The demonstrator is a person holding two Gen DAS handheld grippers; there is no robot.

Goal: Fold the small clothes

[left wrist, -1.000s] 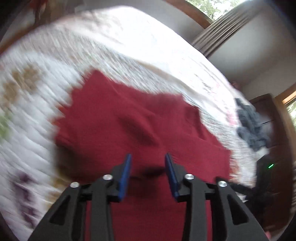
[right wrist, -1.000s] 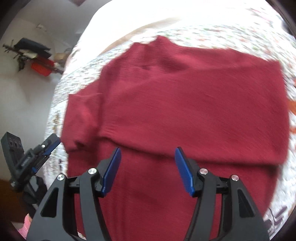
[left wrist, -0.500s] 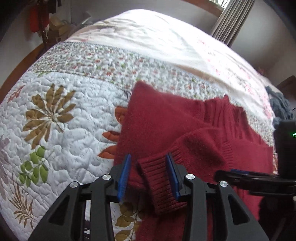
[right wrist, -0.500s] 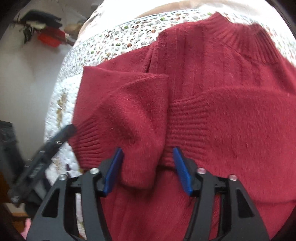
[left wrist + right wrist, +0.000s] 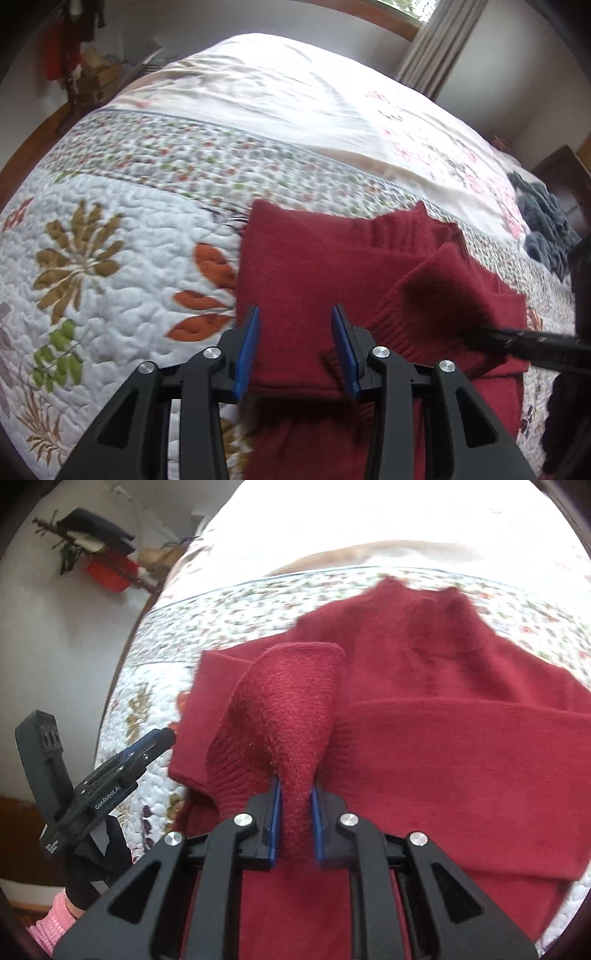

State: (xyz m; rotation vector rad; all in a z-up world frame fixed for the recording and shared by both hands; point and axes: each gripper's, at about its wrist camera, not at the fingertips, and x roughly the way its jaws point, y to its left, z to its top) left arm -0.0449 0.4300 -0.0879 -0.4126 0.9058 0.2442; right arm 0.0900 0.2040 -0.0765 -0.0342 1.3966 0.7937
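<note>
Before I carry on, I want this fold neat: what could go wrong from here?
The right gripper pinches only the sleeve cuff, so a hard pull could drag the sweater out of shape. The left gripper is open, holding nothing down, so the fold beneath it may slide on the quilt.

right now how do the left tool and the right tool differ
The left tool is open with nothing between its blue pads, while the right tool is shut on the sweater sleeve. The left sits over the flat folded red sweater; the right lifts the sleeve into a hump. Both have black frames.
</note>
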